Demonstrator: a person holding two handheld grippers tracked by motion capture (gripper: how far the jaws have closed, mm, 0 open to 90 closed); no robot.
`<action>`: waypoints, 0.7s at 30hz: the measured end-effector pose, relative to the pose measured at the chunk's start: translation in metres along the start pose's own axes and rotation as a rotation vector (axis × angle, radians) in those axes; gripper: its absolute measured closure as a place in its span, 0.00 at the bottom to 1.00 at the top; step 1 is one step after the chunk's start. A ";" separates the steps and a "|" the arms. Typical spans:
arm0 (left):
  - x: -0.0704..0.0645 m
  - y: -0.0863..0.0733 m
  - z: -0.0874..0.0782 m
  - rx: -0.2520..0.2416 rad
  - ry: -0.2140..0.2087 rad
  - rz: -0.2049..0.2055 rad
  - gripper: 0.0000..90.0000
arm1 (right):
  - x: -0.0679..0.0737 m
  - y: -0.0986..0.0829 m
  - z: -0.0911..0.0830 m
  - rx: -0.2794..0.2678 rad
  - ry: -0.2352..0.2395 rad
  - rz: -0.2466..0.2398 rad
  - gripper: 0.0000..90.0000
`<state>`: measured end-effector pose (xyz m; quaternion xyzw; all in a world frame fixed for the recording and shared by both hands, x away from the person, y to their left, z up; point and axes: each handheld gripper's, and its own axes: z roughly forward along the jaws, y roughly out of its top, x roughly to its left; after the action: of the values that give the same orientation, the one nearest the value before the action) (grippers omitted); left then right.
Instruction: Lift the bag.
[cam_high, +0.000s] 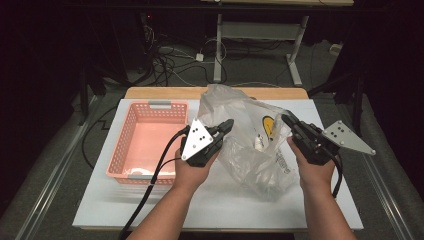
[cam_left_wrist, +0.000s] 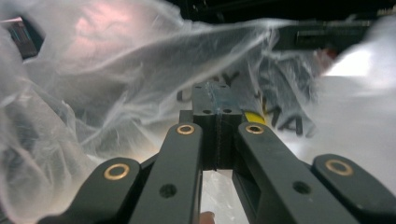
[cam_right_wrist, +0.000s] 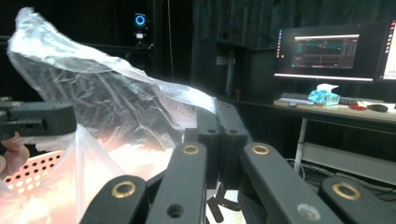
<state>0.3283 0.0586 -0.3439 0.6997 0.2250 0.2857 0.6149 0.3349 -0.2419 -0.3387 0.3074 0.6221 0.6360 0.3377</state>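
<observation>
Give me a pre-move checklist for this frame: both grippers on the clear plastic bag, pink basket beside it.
1. Left gripper shut on the clear plastic bag: ok, jaws together with film pinched.
2. Right gripper shut on the bag's other edge: ok.
3. Bag mouth held open between them: cannot tell.
4. Items inside the bag stay contained: ok, seen through the film.
5. Pink basket within reach, left of the bag: ok.
6. Bag lifted off the white table: not ok, bottom rests on it.

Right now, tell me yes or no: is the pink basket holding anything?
No. In the high view the pink basket shows a bare floor, and the clear plastic bag sits beside it on the white table.
</observation>
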 end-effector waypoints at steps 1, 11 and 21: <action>0.001 0.003 0.002 -0.011 0.001 0.005 0.98 | 0.001 0.001 0.002 -0.005 -0.003 -0.001 1.00; 0.018 0.056 0.027 -0.089 0.014 0.039 0.98 | -0.014 0.038 0.022 -0.052 -0.055 -0.012 1.00; 0.030 0.095 0.057 -0.120 0.014 0.040 0.98 | -0.044 0.085 0.020 -0.109 -0.144 -0.020 1.00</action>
<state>0.3854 0.0240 -0.2511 0.6638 0.1979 0.3158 0.6484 0.3723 -0.2657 -0.2514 0.3271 0.5637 0.6418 0.4041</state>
